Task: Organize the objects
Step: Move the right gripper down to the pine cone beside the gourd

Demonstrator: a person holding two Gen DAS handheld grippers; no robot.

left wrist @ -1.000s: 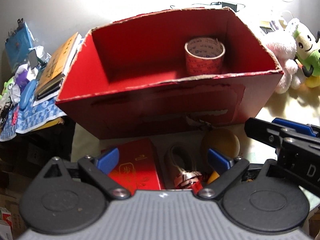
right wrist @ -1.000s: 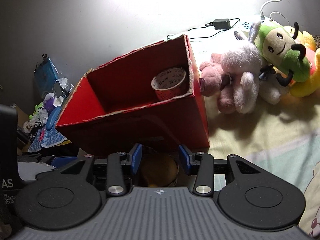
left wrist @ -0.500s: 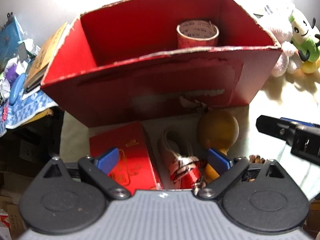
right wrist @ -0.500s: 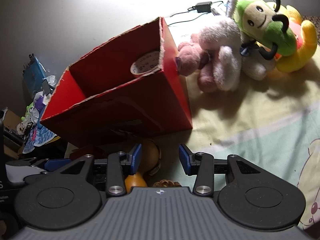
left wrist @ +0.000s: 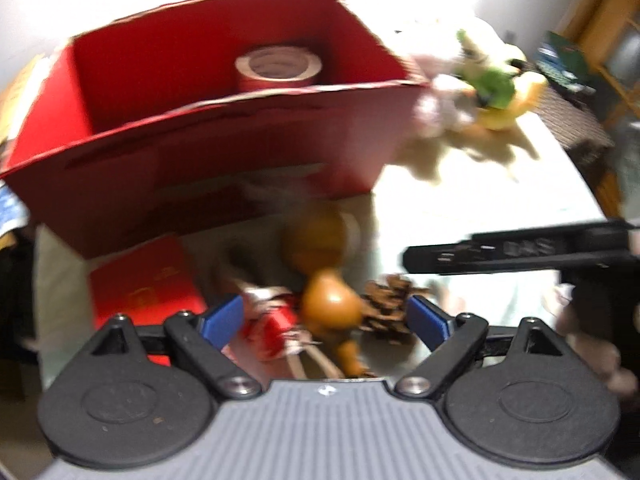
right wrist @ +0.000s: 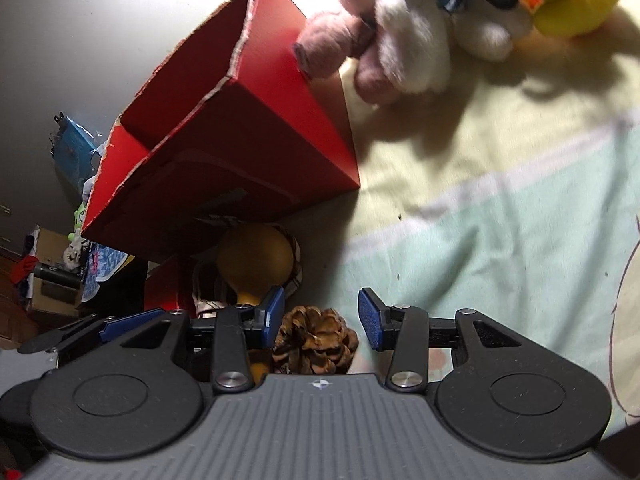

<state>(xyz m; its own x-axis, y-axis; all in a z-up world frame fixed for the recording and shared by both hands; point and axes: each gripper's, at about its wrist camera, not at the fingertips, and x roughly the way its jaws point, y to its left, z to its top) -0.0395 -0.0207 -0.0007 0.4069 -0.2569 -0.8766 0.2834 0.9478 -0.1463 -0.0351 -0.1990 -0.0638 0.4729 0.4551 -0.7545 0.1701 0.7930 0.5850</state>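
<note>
While the left-wrist view is blurred by motion, both views show the layout clearly enough. The left gripper [left wrist: 326, 318] has its fingers spread wide, holding nothing; below and between them lie a red-and-white packet [left wrist: 272, 326], a brown gourd [left wrist: 330, 308] and a pine cone [left wrist: 390, 310]. The right gripper [right wrist: 320, 316] also has its fingers apart, with the pine cone [right wrist: 316, 340] between them; contact with either finger cannot be confirmed. The gourd [right wrist: 256, 258] lies just to the left of and beyond the right gripper's left finger.

The red cardboard box [left wrist: 224, 148] stands at the far side of these items, open at the top, with a roll of tape [left wrist: 278, 66] inside near its far wall. A flat red booklet [left wrist: 144, 284] lies near the box's front wall, to the left. Plush toys [right wrist: 420, 28] lie to the right of the box, one touching its right wall. All items rest on a pale bed sheet [right wrist: 500, 200].
</note>
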